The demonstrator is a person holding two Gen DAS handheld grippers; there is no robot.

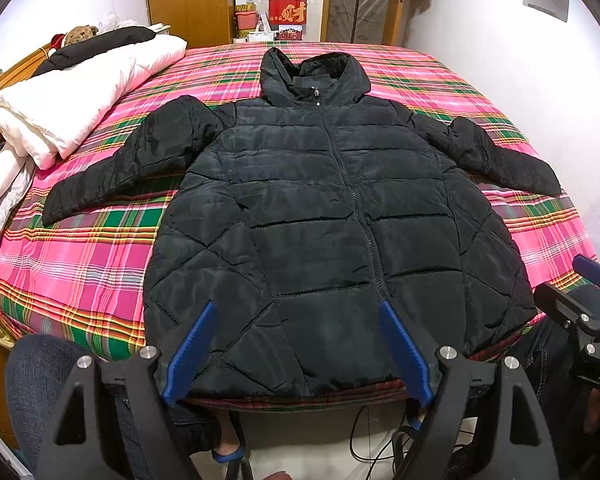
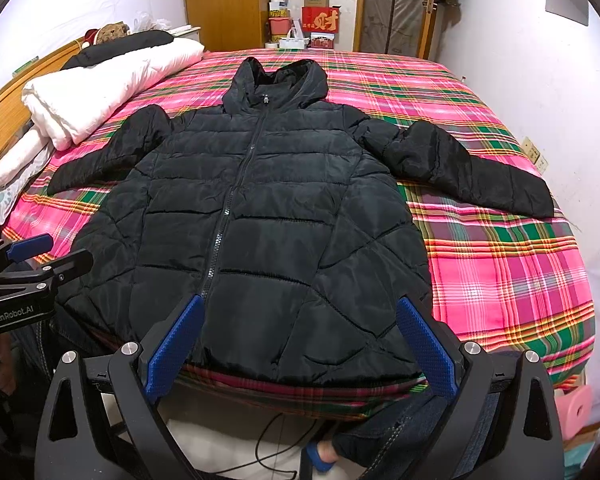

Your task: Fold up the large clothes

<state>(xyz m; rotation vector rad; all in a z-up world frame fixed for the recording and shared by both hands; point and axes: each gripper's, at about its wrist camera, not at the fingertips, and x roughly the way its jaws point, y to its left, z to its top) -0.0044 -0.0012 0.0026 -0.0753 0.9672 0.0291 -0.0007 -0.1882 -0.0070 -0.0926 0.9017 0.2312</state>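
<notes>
A black hooded puffer jacket [image 1: 320, 216] lies flat and zipped, front up, on the plaid bed [image 1: 80, 248], hood at the far end, both sleeves spread out. It also shows in the right wrist view [image 2: 260, 216]. My left gripper [image 1: 298, 312] is open and empty, held over the jacket's near hem. My right gripper [image 2: 300, 308] is open and empty, also at the near hem; it appears at the right edge of the left view [image 1: 592, 276]. The left gripper appears at the left edge of the right view [image 2: 32, 248].
A folded white duvet [image 1: 80, 92] with a black pillow lies at the bed's far left by the wooden headboard. Boxes and a wardrobe stand beyond the bed. A wall runs along the bed's right side [image 2: 540, 92]. My legs and cables are below the near bed edge [image 2: 300, 404].
</notes>
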